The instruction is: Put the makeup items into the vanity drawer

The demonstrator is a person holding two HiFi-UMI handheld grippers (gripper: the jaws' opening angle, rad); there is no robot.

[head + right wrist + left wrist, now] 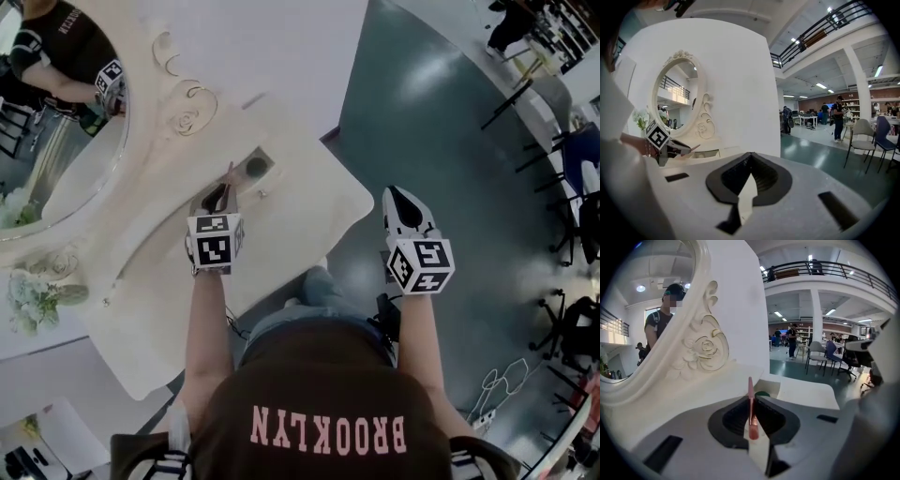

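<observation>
Left gripper is clamped on a slim pink makeup pencil over the cream carved vanity table. Right gripper is closed and empty (out over the grey-green floor).

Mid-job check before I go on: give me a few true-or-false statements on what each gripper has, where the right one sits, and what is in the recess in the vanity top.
1. The left gripper has its jaws shut on a slim pink stick. True.
2. The right gripper carries a makeup item. False: its jaws are together with nothing between them.
3. The right gripper is above the vanity top. False: in the head view it is off the table's edge, over the floor.
4. A dark round item lies in the recess in the vanity top. True.
5. The pink stick lies flat on the vanity top. False: it is held in the left gripper's jaws, poking out past their tips.
</observation>
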